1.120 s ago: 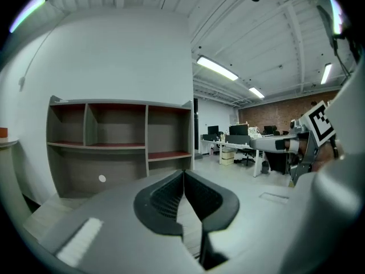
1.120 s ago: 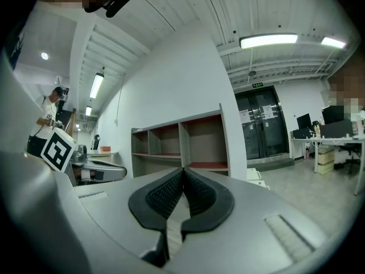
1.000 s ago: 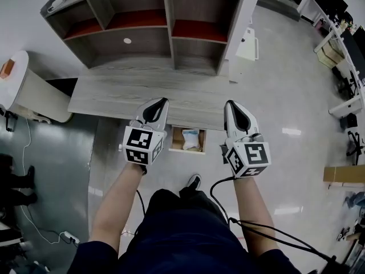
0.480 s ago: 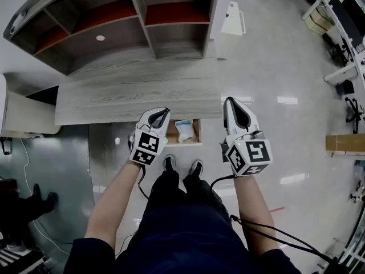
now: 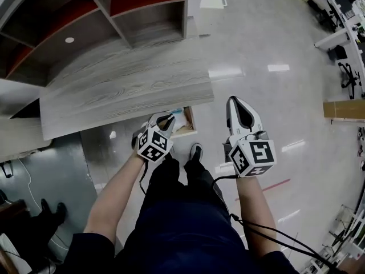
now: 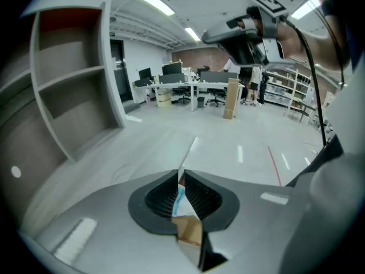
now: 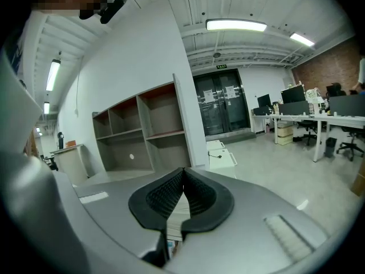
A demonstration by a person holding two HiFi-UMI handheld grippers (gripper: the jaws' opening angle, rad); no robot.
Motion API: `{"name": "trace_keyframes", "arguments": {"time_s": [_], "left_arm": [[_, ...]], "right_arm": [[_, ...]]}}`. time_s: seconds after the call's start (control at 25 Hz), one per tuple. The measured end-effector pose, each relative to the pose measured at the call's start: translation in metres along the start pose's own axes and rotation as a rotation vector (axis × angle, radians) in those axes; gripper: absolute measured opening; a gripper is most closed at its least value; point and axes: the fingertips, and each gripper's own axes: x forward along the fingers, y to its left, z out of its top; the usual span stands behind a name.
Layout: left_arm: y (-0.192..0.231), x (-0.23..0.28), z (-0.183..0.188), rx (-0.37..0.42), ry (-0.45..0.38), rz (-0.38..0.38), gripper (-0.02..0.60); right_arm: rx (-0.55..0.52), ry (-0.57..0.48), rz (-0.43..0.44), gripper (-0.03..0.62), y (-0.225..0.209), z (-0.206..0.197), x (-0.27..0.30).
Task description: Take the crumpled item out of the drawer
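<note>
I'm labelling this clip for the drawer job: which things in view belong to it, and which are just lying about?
Belong to the job:
crumpled item
open drawer
left gripper, at the drawer, jaws shut

Just lying about:
shelf unit
cardboard box
right gripper, off to the side, jaws shut

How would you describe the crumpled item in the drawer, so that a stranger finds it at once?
Start at the long grey wood-grain desk; below its front edge a small brown drawer stands open. The crumpled item lies inside it, a white and pale blue wad, the only pale thing against the brown wood.
</note>
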Motion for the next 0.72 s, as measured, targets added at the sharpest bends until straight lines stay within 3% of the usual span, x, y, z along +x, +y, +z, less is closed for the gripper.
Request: {"name": "trace_keyframes", "arguments": {"time_s": [0.16, 0.36, 0.52, 0.72], "left_arm": [[-0.023, 0.025, -0.028, 0.041, 0.087, -0.069, 0.012], [-0.042, 0.045, -0.056, 0.060, 0.183, -0.141, 0.097], [-0.045, 0.060, -0.067, 0.068, 0.214, -0.164, 0.126], [-0.052, 0.083, -0.079, 0.145, 0.264, -0.200, 0.126]], "right_arm": [[0.022, 0.017, -0.038, 0.006, -0.014, -0.015, -0.010], [0.046, 0.035, -0.062, 0.006, -0.022, -0.028, -0.014], [0.054, 0.052, -0.069, 0.006, -0.023, -0.037, -0.012], [0.055, 0.088, -0.086, 0.006, -0.027, -0.051, -0.014]]}}
